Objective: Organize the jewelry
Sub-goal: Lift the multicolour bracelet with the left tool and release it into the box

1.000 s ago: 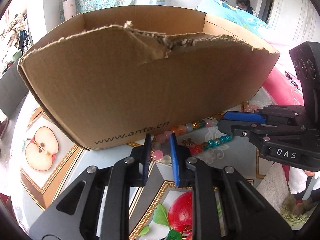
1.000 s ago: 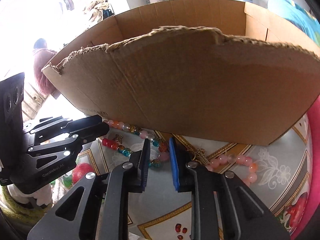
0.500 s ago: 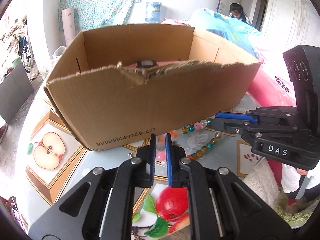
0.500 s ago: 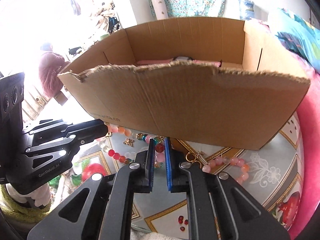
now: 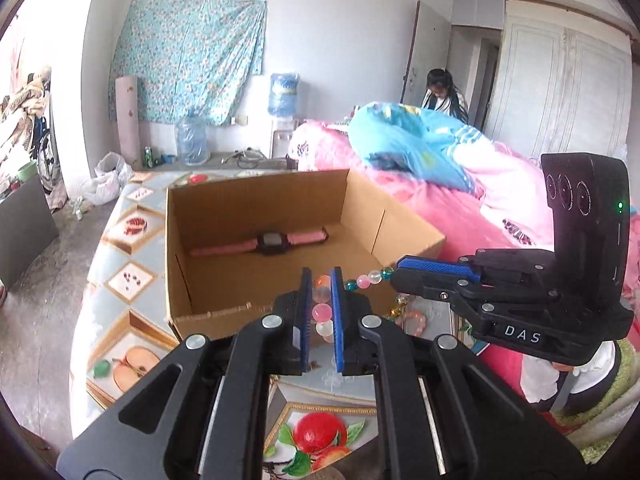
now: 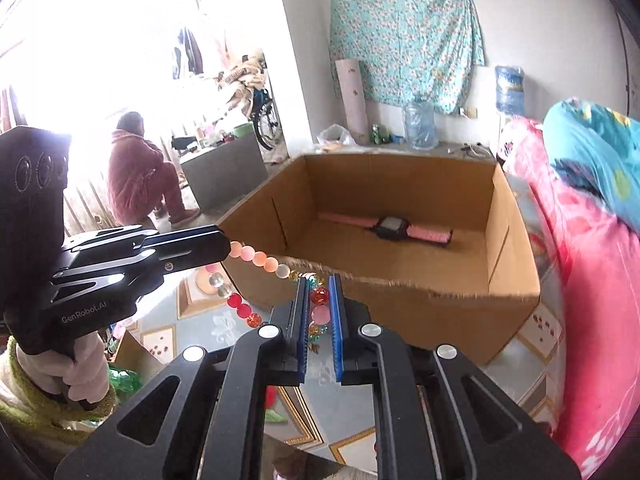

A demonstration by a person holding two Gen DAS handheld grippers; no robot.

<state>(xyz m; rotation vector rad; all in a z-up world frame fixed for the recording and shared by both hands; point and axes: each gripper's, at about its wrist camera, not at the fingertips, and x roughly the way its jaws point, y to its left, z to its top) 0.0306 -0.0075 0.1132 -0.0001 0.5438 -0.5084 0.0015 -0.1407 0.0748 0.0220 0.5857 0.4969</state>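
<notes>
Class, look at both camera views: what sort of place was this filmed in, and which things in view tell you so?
Most likely a lived-in bedroom at home: a bed with pink bedding, white wardrobe doors, and a floral cloth pinned to the wall above water jugs.

Bead string [image 5: 322,312] partly hidden between blue pads; ends concealed by box rim [image 5: 224,314]; watch [image 6: 394,229] face unreadable.

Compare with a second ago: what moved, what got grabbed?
Both closed on the bead necklace and lifted it off the table: left hand-held gripper, right hand-held gripper. It now hangs between them in front of the cardboard box. Box and pink watch inside look unmoved.
</notes>
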